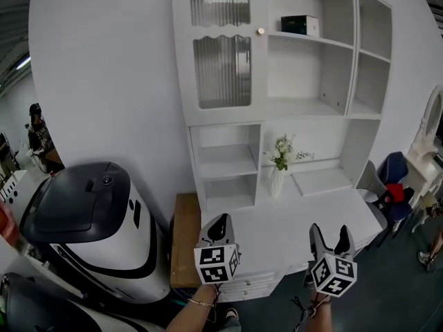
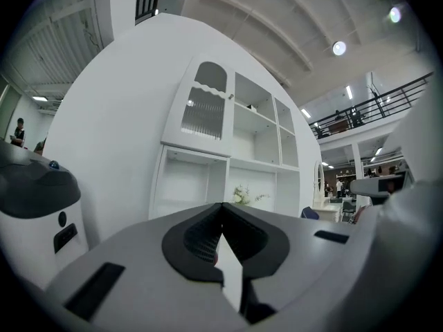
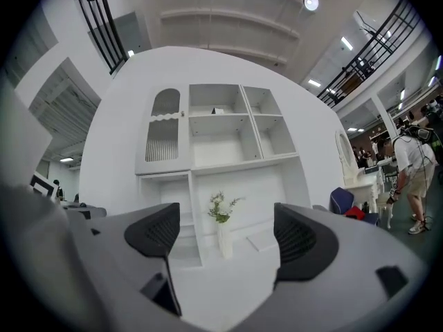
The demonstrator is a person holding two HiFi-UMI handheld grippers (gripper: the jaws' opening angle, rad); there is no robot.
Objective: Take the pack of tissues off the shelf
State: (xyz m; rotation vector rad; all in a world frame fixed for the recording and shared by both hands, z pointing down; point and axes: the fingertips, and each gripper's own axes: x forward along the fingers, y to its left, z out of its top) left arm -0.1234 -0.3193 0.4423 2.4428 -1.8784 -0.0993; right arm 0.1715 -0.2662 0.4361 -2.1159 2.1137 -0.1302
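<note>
The pack of tissues (image 1: 300, 25) lies on the upper middle shelf of the white shelf unit (image 1: 257, 109), in the upper centre of the head view, just right of the knob on the ribbed-glass cabinet door (image 1: 221, 71). It is dark with a white end and nothing touches it.

The right gripper view shows it only as a small shape in the same compartment, at upper centre. In the left gripper view it cannot be made out with certainty.

Lower on the unit, a white vase of flowers (image 1: 278, 175) stands at the back of the white counter (image 1: 277, 244).

The left gripper (image 1: 219, 221) is low in the head view, in front of the counter and well below the pack. Its own view shows the jaws brought together, with nothing between them.

The right gripper (image 1: 330, 232) is level with it further right. Its own view shows the jaws spread wide and empty, with the vase framed between them.

Only the head view shows the black-and-white rounded machine (image 1: 90, 220) at lower left and the wooden side table (image 1: 183, 241) beside it. Only the right gripper view shows a person (image 3: 414, 178) standing at the far right edge.
</note>
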